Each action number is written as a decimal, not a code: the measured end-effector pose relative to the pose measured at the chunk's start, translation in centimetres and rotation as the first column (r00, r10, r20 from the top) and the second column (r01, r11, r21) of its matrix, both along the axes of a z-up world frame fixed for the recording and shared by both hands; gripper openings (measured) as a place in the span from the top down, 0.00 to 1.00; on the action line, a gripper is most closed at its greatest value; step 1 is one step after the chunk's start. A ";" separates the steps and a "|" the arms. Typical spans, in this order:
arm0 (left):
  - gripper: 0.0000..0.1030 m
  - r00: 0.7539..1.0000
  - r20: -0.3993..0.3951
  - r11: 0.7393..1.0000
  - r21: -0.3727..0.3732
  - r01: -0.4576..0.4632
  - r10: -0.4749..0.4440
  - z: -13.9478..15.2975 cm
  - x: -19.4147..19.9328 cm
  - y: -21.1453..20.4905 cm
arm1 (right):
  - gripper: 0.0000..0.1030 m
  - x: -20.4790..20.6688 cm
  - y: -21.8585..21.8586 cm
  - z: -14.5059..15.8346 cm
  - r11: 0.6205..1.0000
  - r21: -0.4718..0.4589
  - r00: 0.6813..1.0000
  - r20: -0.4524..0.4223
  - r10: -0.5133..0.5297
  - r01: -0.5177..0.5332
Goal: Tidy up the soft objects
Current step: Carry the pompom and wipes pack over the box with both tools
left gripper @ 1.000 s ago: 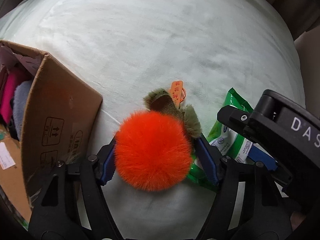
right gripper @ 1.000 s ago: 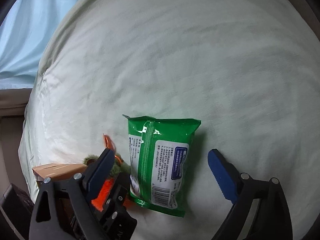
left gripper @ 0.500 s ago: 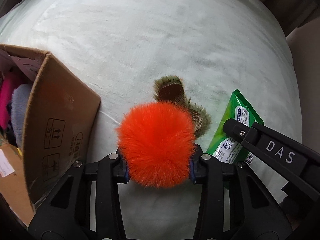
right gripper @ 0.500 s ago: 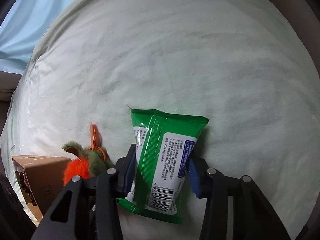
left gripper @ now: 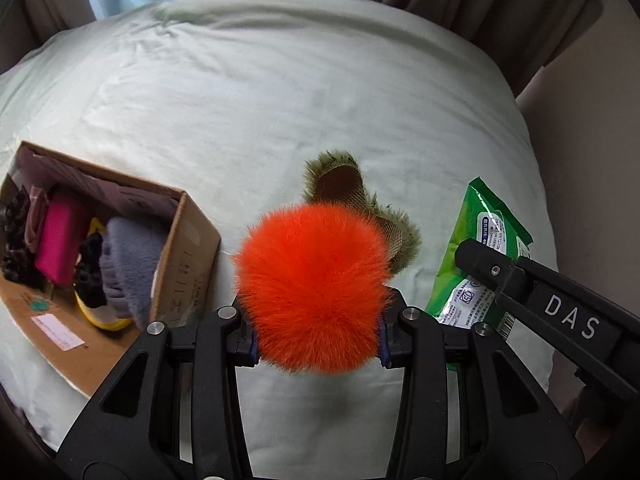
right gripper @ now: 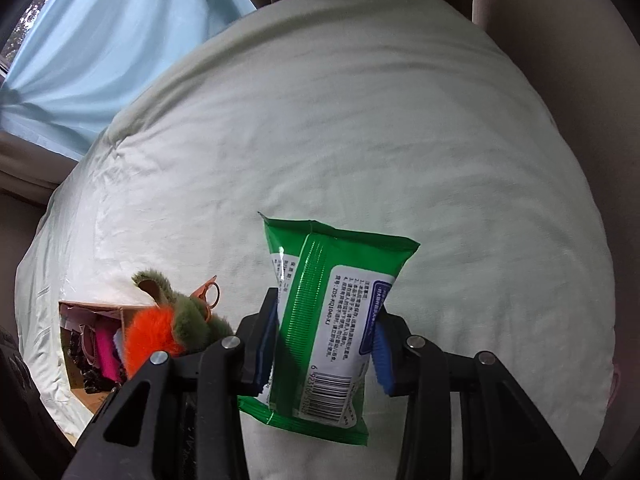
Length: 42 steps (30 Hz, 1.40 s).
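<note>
Left wrist view shows the left gripper (left gripper: 316,346) clamping the orange plush toy (left gripper: 312,296), the right gripper (right gripper: 326,346) closing on the green wipes pack (right gripper: 332,320), both newly lifted off the bed (left gripper: 280,100), ready for the cardboard box (left gripper: 188,264).

The orange fluffy ball (left gripper: 312,292) hid most of the left gripper's blue pads (left gripper: 253,350) and part of the green furry toy (left gripper: 360,200). The other gripper's black arm (left gripper: 560,312) covered part of the green pack (left gripper: 486,220). The cardboard box (left gripper: 188,264) was cut off at the left edge. The small print on the pack was too tiny to read.
</note>
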<state>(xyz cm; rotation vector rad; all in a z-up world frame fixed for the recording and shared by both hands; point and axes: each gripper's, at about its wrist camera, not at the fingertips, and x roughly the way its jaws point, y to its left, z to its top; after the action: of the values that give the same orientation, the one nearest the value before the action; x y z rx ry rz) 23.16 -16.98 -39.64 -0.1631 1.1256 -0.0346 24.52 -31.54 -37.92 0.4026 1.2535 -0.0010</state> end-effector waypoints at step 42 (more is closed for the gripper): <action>0.64 0.982 0.171 0.995 0.070 0.073 -0.084 18.4 -5.3 31.3 | 0.64 -9.8 24.9 19.7 0.987 -0.062 0.946 0.281 0.159 -0.148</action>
<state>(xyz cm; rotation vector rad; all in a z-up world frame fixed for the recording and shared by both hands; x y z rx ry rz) 17.82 14.37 -21.27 -0.0576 0.9569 -0.0821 14.73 -6.60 -18.18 0.2582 0.9945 0.1601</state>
